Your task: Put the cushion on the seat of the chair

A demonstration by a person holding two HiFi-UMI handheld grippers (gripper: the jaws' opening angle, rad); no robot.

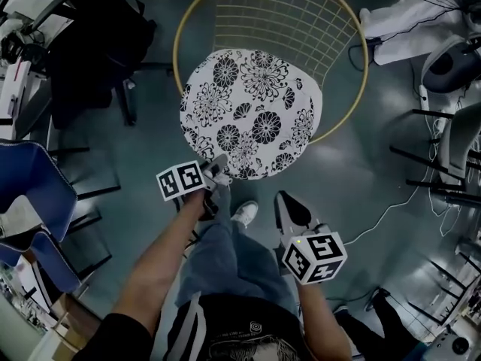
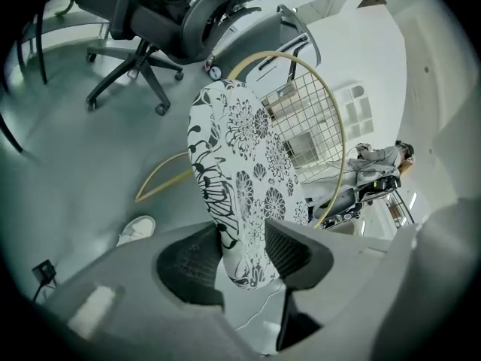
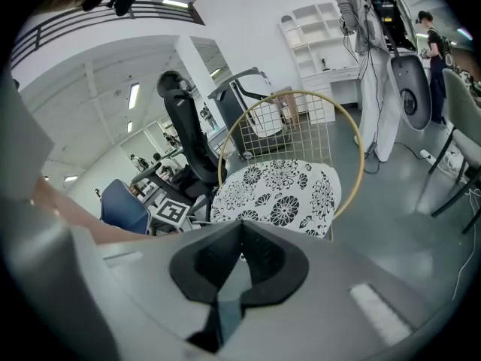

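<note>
The floral cushion lies on the seat of the wire chair, its near edge loose between the wide-apart jaws of the left gripper. The right gripper is closed and empty. If the left one draws back crooked, it could drag the cushion off.

Round white cushion printed with black flowers, lying flat on the seat of the chair, covering the seat, chair a gold hoop with a wire grid back, standing upright on the grey floor
</note>
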